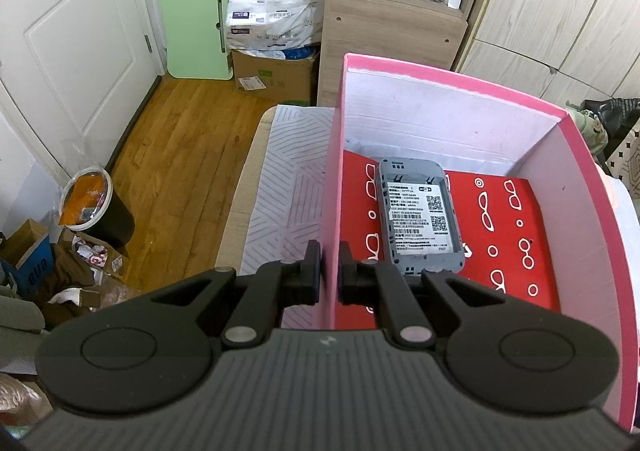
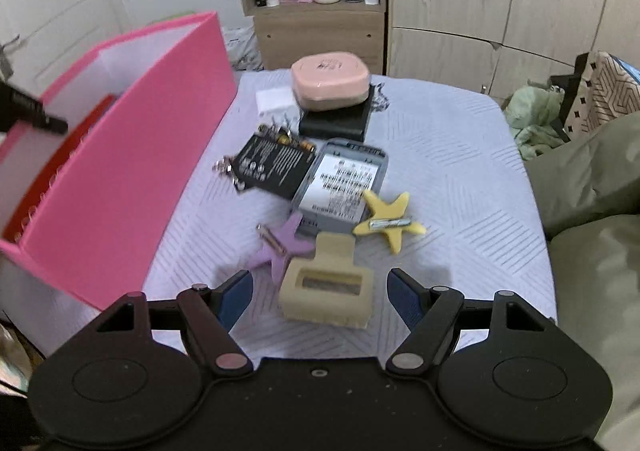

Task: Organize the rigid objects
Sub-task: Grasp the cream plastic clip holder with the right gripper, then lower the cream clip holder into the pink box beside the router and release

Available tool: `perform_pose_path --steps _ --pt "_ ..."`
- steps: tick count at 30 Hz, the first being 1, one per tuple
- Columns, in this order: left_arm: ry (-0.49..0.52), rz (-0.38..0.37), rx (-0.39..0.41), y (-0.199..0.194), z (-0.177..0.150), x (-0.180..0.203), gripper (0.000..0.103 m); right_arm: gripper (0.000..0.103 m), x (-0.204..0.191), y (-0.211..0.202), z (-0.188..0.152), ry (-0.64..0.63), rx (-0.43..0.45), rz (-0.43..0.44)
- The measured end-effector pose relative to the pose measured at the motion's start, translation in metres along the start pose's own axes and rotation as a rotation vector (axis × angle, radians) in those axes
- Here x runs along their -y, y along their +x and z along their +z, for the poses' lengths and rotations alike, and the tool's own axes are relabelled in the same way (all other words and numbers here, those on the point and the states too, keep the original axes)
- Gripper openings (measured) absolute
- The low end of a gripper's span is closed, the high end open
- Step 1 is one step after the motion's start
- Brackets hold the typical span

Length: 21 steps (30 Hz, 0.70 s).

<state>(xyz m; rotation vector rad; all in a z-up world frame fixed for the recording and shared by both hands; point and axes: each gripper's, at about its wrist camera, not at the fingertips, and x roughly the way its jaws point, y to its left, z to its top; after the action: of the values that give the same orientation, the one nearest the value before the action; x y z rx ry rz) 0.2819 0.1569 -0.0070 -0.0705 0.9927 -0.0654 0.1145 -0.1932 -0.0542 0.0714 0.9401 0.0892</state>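
The pink box (image 1: pixel 452 99) ran off the frame at four o'clock, and its red floor hid partly behind the tongs. The left gripper (image 1: pixel 329 275) was clenched on the box's near wall. A gray device (image 1: pixel 420 211) lay inside, at one o'clock from the tongs. The right gripper (image 2: pixel 320 299) pointed down, released wide around the blurry beige clip (image 2: pixel 326 291) on the table (image 2: pixel 460 171).

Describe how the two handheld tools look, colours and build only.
Left tool: matte black linkage arms with silver pivot pins, round black discs either side, a ribbed dark grey body, black pads. Right tool: the same black linkage, silver pins and discs, but blue pads and a smooth black body, lightly speckled. No cables or sleeves show.
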Motion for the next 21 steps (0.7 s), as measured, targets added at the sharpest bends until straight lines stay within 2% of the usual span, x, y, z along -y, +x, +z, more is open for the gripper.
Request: perform_pose_path --steps 2,4,13,17,21 --pt "0.001 0.0 0.0 0.0 0.0 0.0 0.007 0.073 -0.001 0.005 -0.003 -0.011 0.009 -0.009" --pt "0.006 0.002 0.001 -0.001 0.0 0.0 0.007 0.059 0.003 0.005 -0.008 -0.002 0.018 -0.004" --pt "-0.003 -0.004 0.003 0.0 0.0 0.002 0.006 0.058 0.018 -0.021 0.002 0.09 0.105 0.097" --pt "-0.024 -0.022 0.002 0.0 0.0 -0.003 0.006 0.058 0.004 -0.045 0.021 0.046 0.198 0.173" --pt "-0.027 -0.023 0.002 0.001 0.0 -0.004 0.006 0.058 -0.026 -0.055 0.038 -0.06 0.278 0.314"
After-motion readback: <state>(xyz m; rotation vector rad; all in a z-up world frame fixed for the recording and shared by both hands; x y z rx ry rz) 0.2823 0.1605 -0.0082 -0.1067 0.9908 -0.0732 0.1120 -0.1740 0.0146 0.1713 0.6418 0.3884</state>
